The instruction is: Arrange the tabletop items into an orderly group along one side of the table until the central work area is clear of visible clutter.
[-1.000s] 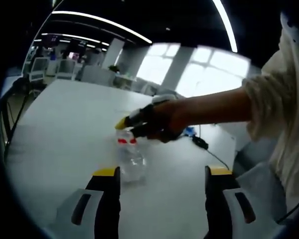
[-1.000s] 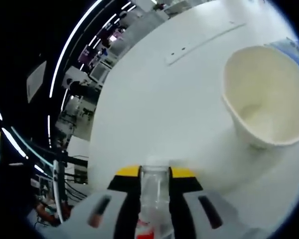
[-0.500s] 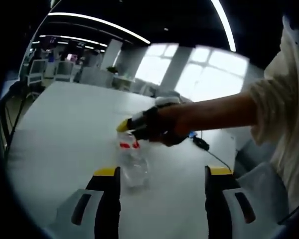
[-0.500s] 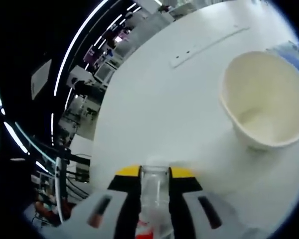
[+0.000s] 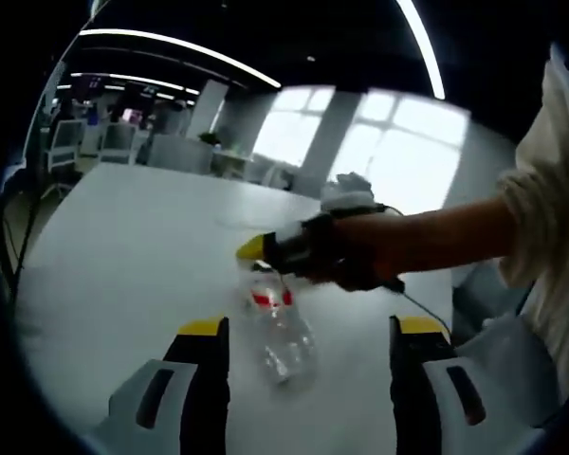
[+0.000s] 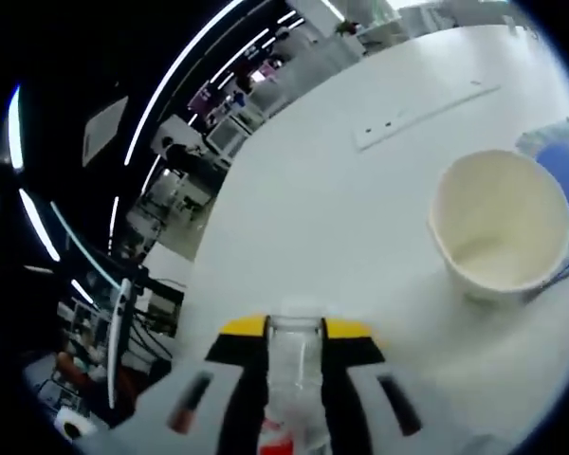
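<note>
A clear plastic bottle (image 5: 280, 334) with a red label hangs tilted above the white table (image 5: 123, 246) in the left gripper view. My right gripper (image 5: 258, 253) comes in from the right with a person's arm and is shut on the bottle's neck. In the right gripper view the bottle's neck (image 6: 295, 368) sits clamped between the yellow-tipped jaws of the right gripper (image 6: 295, 329). A cream paper cup (image 6: 498, 226) stands upright on the table to the right. My left gripper (image 5: 308, 327) is open, its jaws either side of the bottle and nearer the camera, not touching it.
A blue item (image 6: 561, 161) lies behind the cup at the right edge. A long white power strip (image 6: 427, 104) lies farther back on the table. A black cable (image 5: 427, 308) runs across the table near the person's arm. Desks and chairs (image 5: 104, 142) stand beyond the table.
The right gripper has lifted the bottle and carried it rightward, tilting it. In the right gripper view the cup looks smaller and farther. The left gripper stays open.
</note>
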{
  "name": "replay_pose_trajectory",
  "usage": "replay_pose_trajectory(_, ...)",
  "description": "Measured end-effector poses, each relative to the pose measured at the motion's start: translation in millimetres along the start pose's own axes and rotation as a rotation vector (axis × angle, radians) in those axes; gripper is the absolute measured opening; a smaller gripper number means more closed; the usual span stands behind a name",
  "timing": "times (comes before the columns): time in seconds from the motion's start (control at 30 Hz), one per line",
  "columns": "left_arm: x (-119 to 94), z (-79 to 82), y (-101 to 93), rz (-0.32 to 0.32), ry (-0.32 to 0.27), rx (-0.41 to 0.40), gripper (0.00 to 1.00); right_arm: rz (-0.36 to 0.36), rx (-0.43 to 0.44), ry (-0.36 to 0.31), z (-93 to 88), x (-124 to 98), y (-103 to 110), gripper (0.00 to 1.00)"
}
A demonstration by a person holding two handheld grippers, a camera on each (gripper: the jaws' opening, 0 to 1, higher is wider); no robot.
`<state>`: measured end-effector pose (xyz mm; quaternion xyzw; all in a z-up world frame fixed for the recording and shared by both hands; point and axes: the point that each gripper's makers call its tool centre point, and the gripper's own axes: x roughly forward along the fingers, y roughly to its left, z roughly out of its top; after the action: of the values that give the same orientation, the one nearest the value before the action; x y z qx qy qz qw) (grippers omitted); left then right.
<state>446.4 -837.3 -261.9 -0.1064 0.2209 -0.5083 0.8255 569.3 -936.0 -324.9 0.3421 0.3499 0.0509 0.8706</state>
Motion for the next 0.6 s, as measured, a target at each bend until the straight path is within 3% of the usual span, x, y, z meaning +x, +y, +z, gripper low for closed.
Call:
replay_pose_trajectory(0.3, 31, 2.7, 14.4, -0.048, 0.013, -0.006, 0.65, 0.066, -0.085, -0.042, 3.3, -14, 16, 0.16)
replay_pose_trajectory(0.4, 41, 3.9, 22.6, -0.056, 0.017, -0.010, 0.65, 0.100, -0.150, -0.056, 3.7, -20, 25, 0.16)
replay_pose_trajectory(0.6, 64, -4.7, 24.1, -0.117, 0.060, -0.021, 0.66, 0.139, -0.213, -0.073, 1.3, -29, 38, 0.16)
